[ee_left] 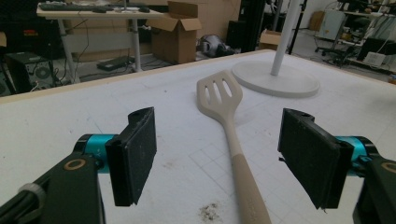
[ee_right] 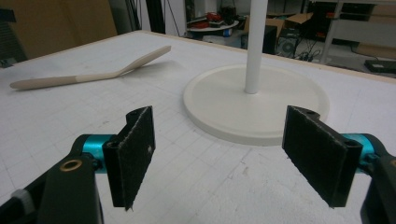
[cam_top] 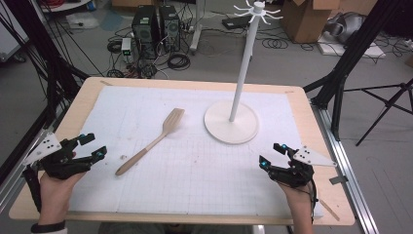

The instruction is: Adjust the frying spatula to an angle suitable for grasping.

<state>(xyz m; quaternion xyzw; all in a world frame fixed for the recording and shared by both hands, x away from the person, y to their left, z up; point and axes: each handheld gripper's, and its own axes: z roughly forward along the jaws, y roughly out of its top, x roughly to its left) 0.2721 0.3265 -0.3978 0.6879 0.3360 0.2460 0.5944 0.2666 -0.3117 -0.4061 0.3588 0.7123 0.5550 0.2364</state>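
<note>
A beige slotted spatula (cam_top: 151, 141) lies flat on the white gridded mat (cam_top: 195, 185), head toward the far side, handle pointing near-left. In the left gripper view the spatula (ee_left: 229, 130) runs up between the jaws, farther off. My left gripper (cam_top: 93, 146) rests at the table's left edge, open and empty, a little left of the handle end. A white hook stand (cam_top: 231, 127) with a tall pole stands right of centre. My right gripper (cam_top: 272, 155) sits near the front right, open and empty, with the stand's round base (ee_right: 254, 105) just ahead of it.
The wooden table edge (cam_top: 78, 112) frames the mat. On the floor beyond lie computer towers (cam_top: 155, 29), cables and cardboard boxes (cam_top: 311, 17). Black tripod legs (cam_top: 384, 105) stand to the right. Small crumbs (ee_left: 210, 212) dot the mat by the handle.
</note>
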